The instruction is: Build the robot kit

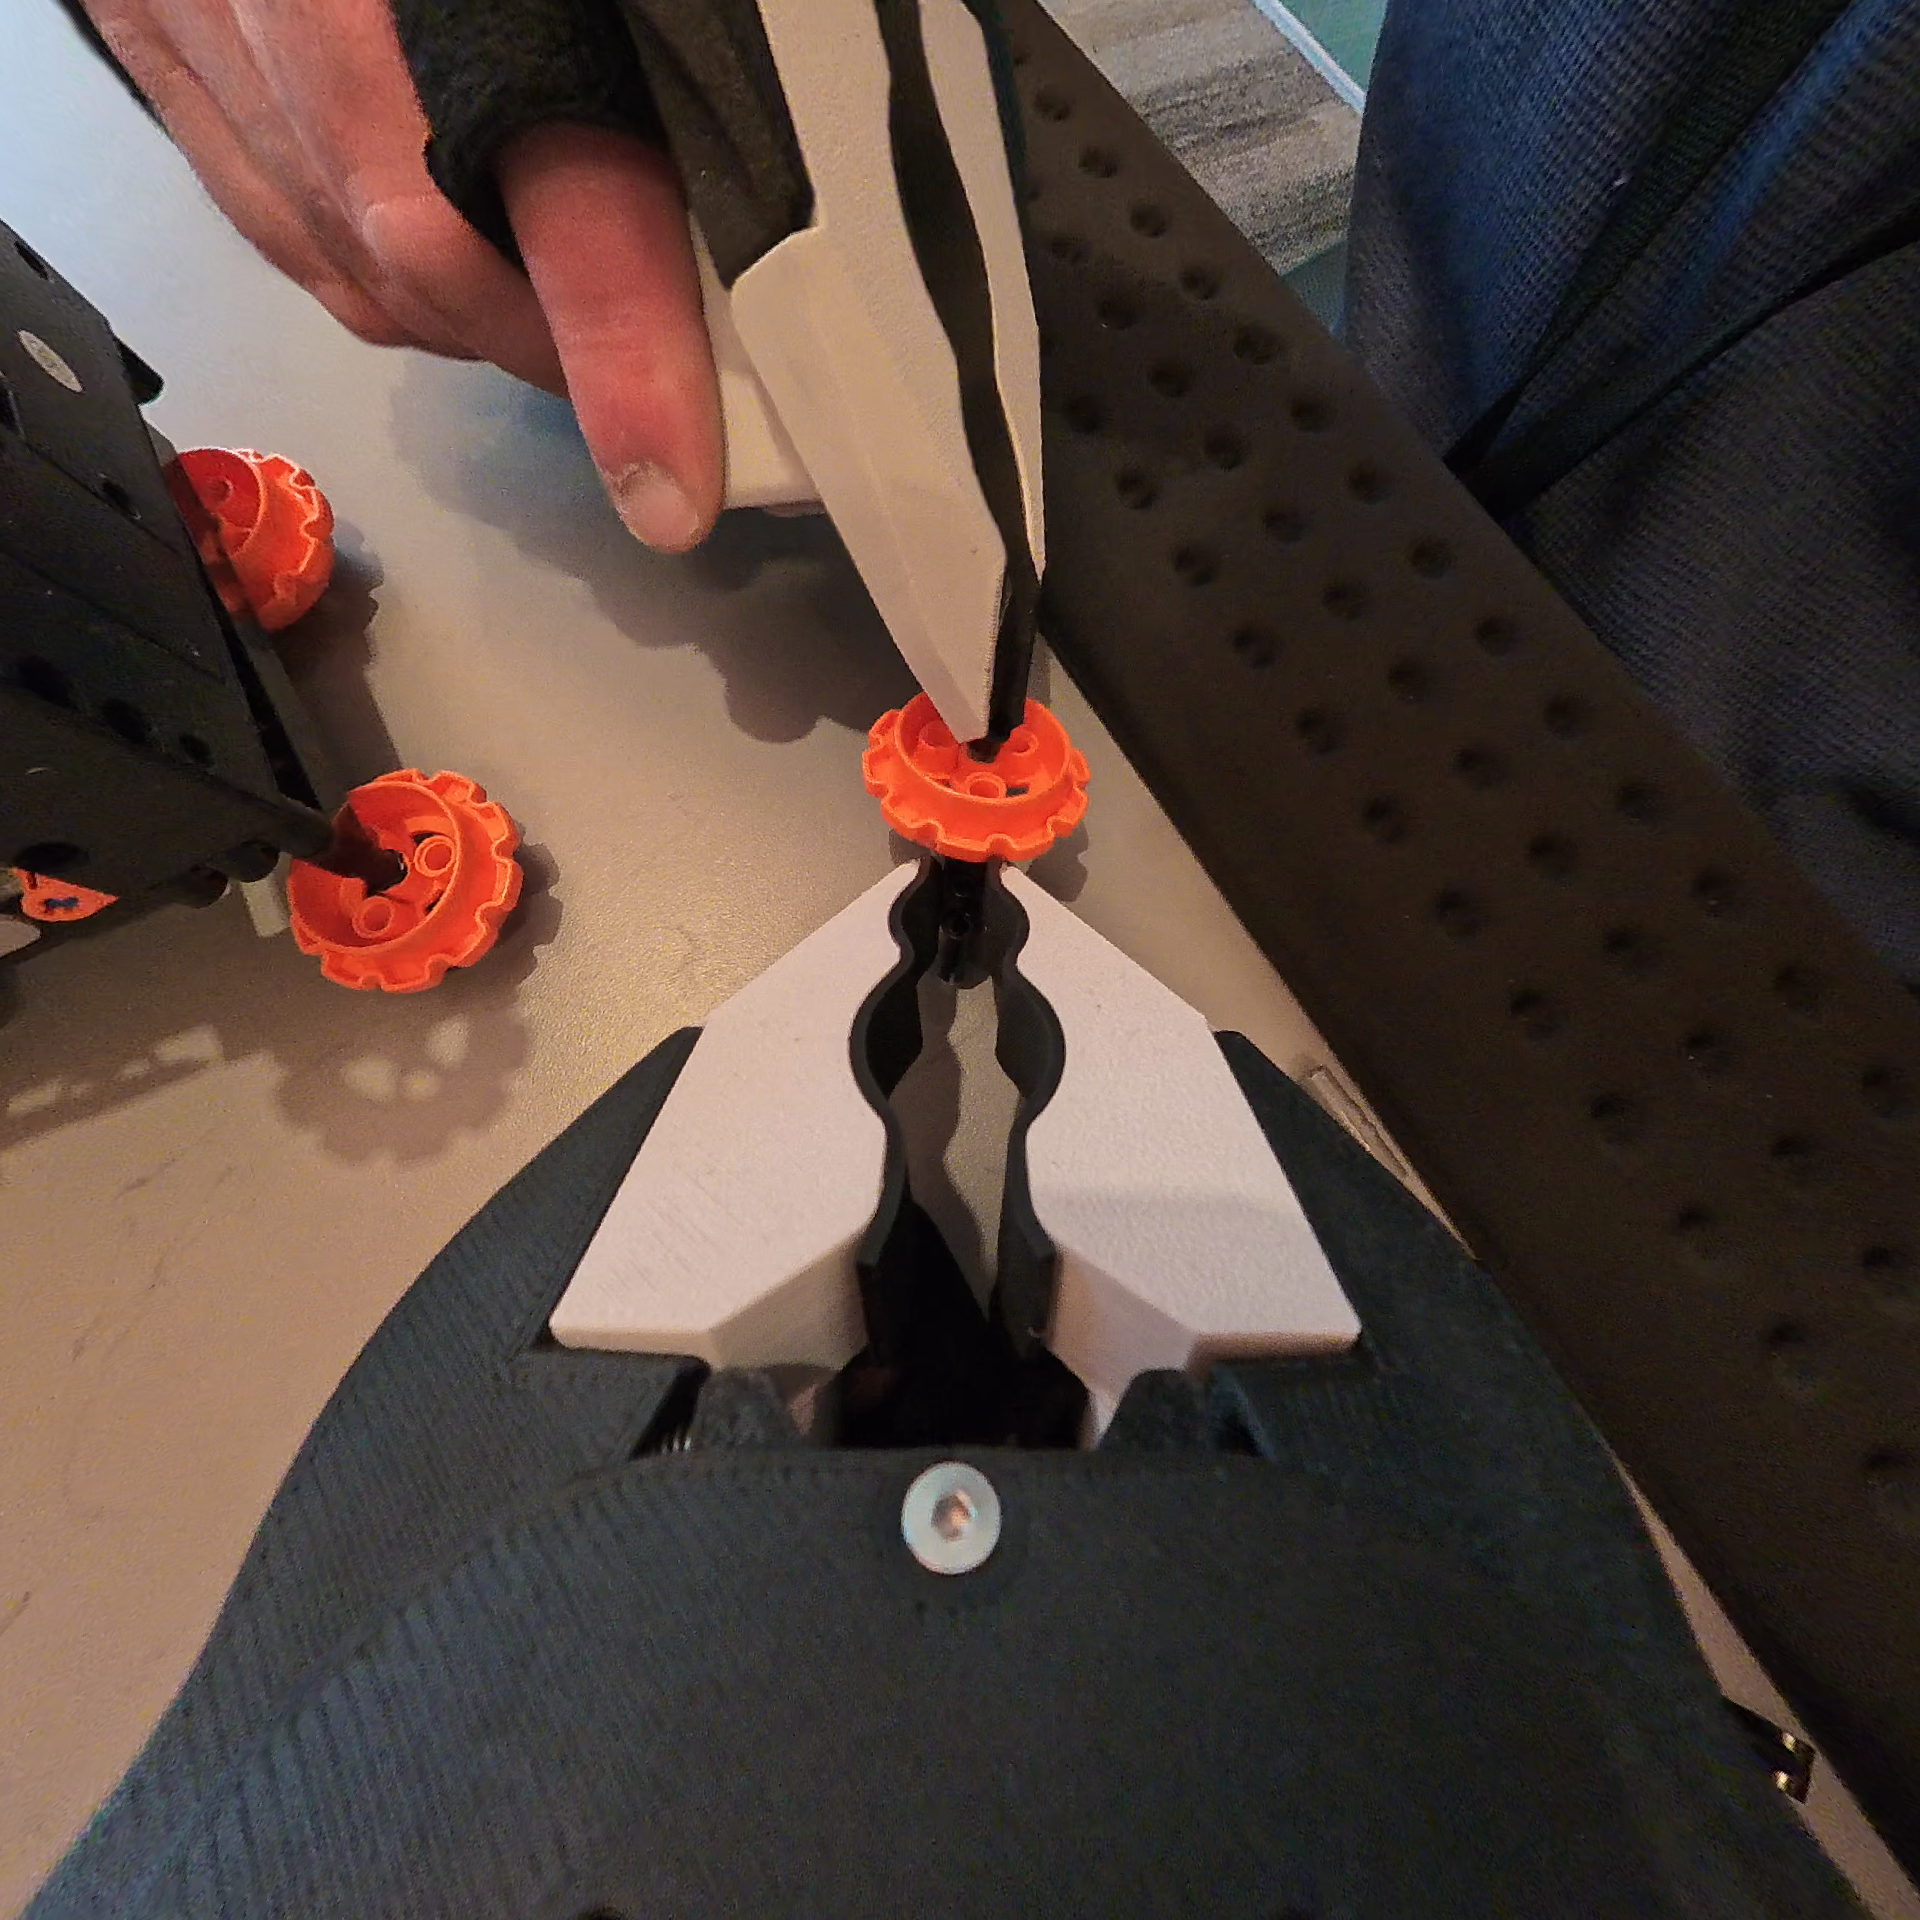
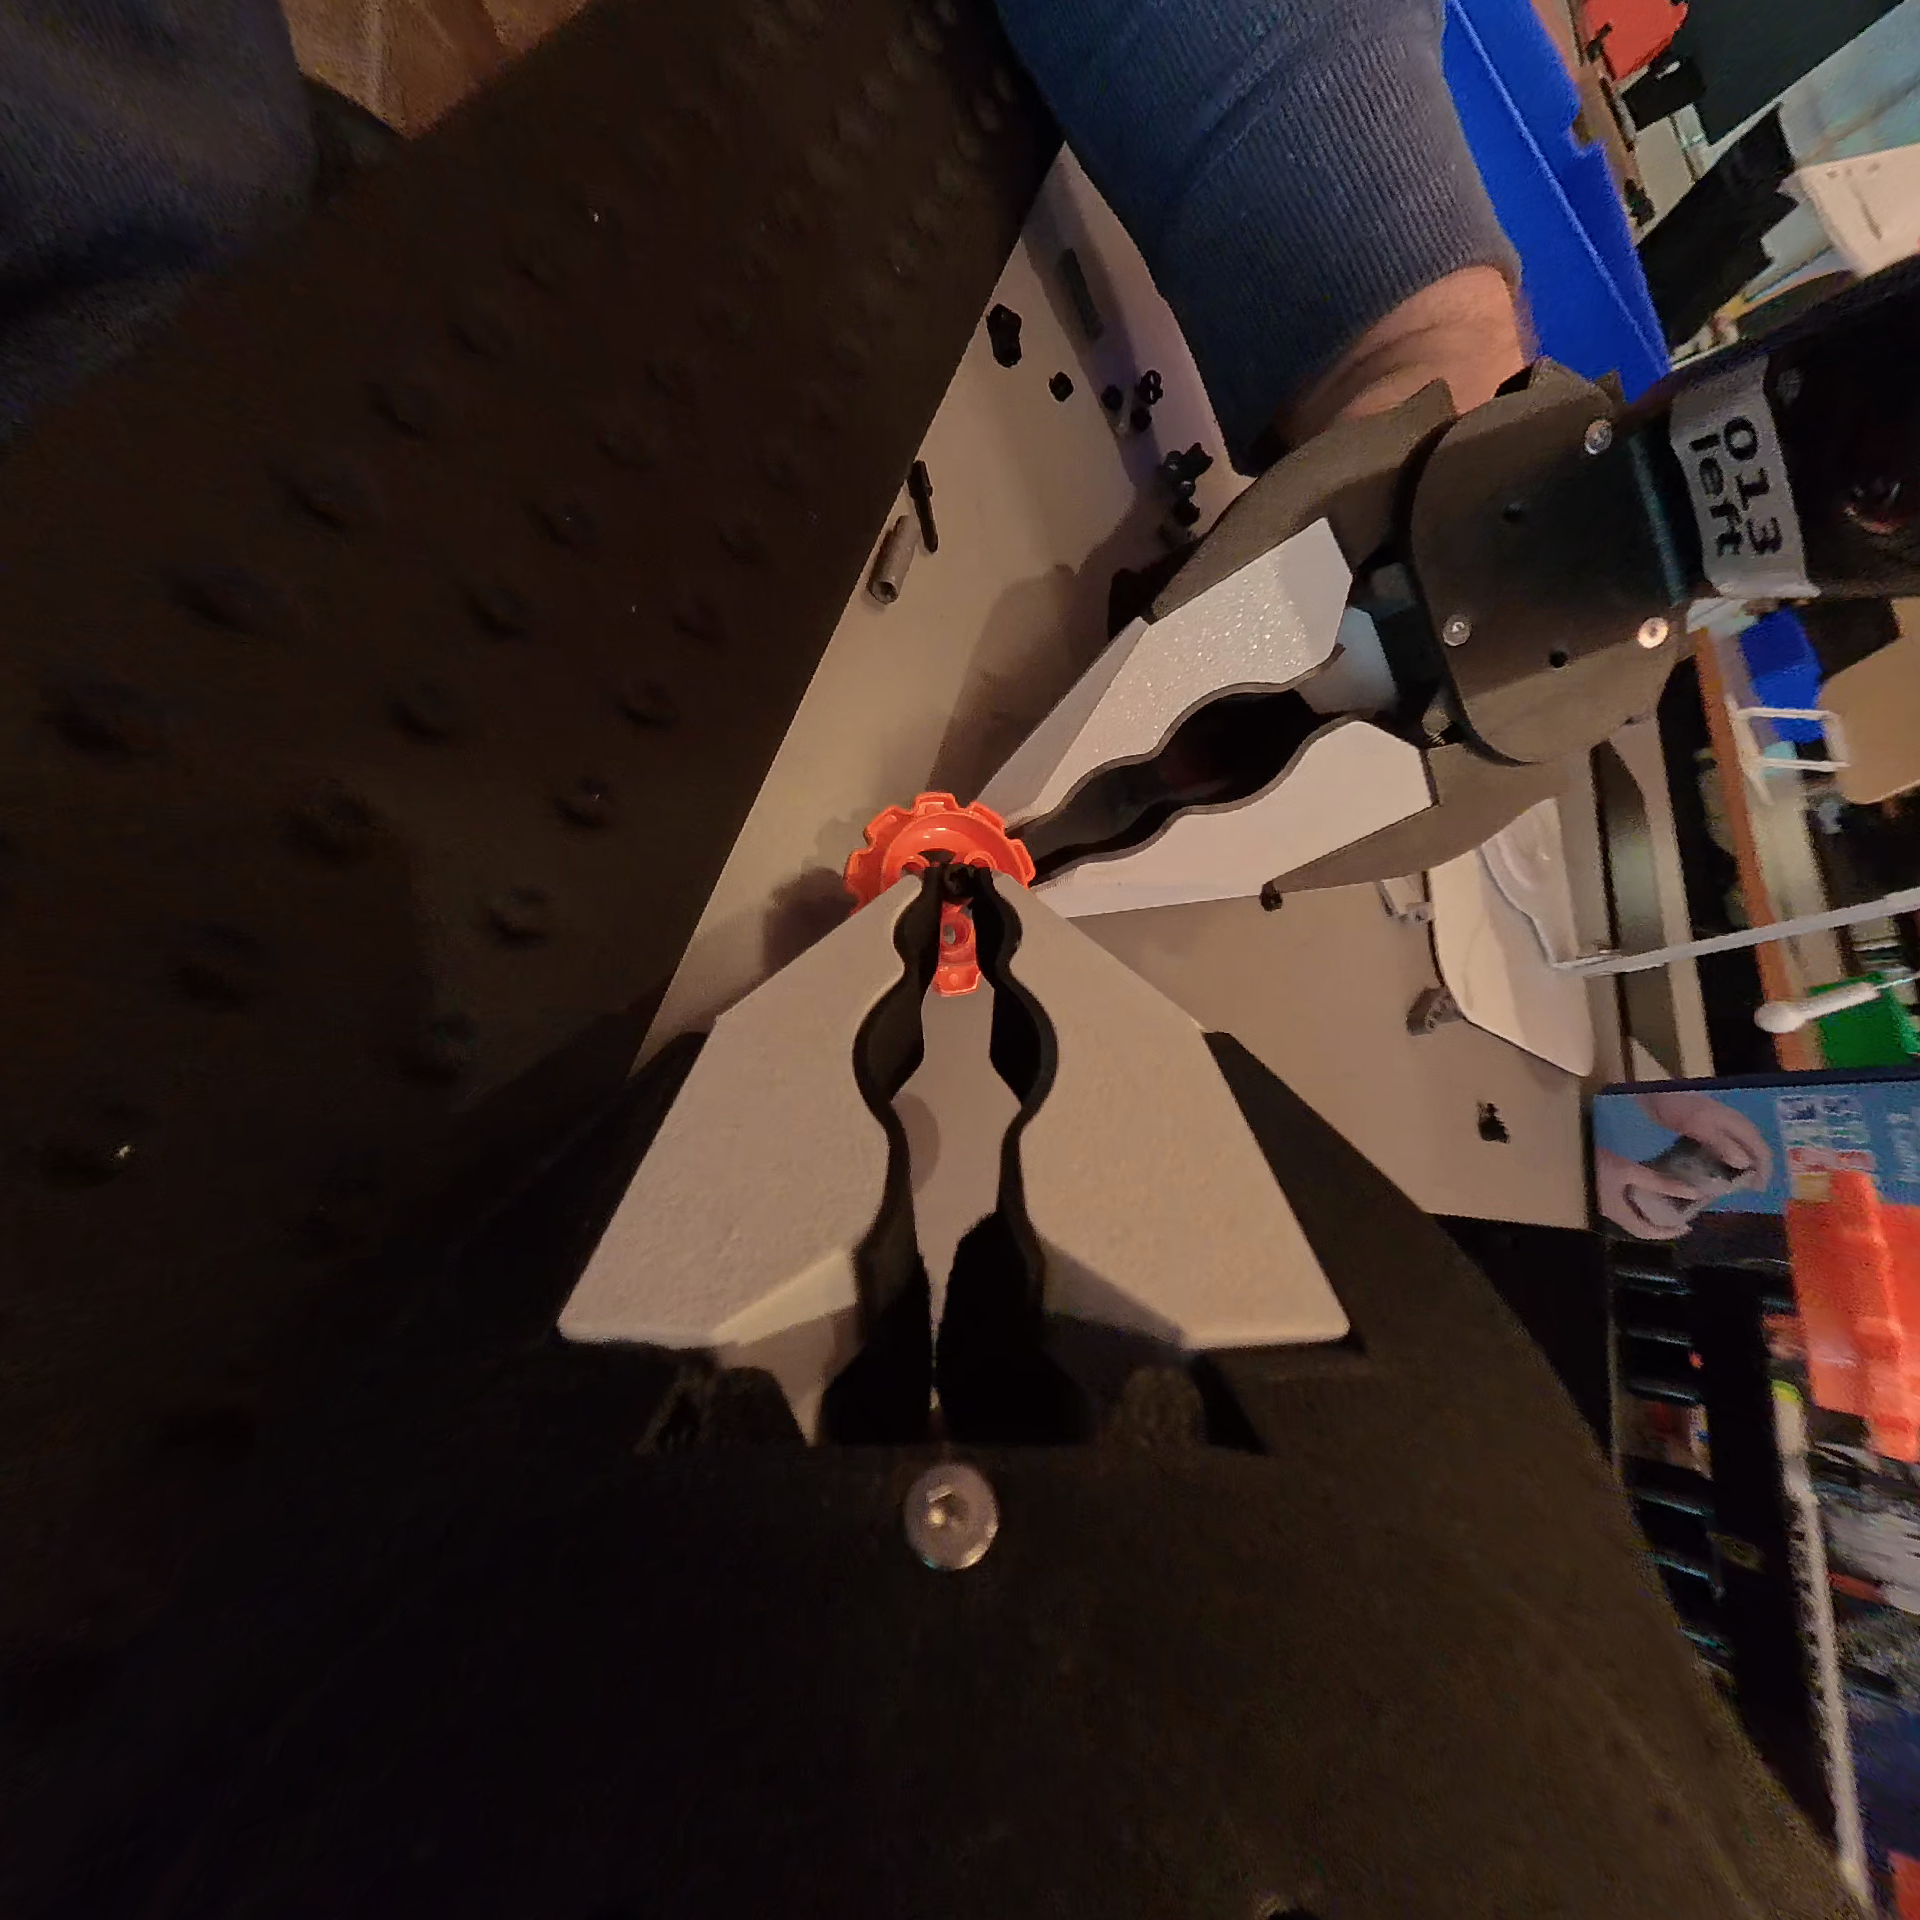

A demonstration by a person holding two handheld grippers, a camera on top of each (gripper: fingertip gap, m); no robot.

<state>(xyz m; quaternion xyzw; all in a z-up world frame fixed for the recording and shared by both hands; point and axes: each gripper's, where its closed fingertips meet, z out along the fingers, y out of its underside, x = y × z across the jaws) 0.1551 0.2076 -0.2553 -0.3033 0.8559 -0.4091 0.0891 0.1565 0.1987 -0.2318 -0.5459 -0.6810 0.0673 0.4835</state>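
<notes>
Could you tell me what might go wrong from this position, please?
1. The left gripper pinches only a thin black pin at its tips; the pin could twist out.
2. The right gripper presses a narrow point into the orange wheel; it may slip off.
3. The wheel sits near the table edge and could fall.

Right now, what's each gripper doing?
Left gripper: shut on a black pin under the orange wheel.
Right gripper: shut on a black pin at the same wheel.
</notes>
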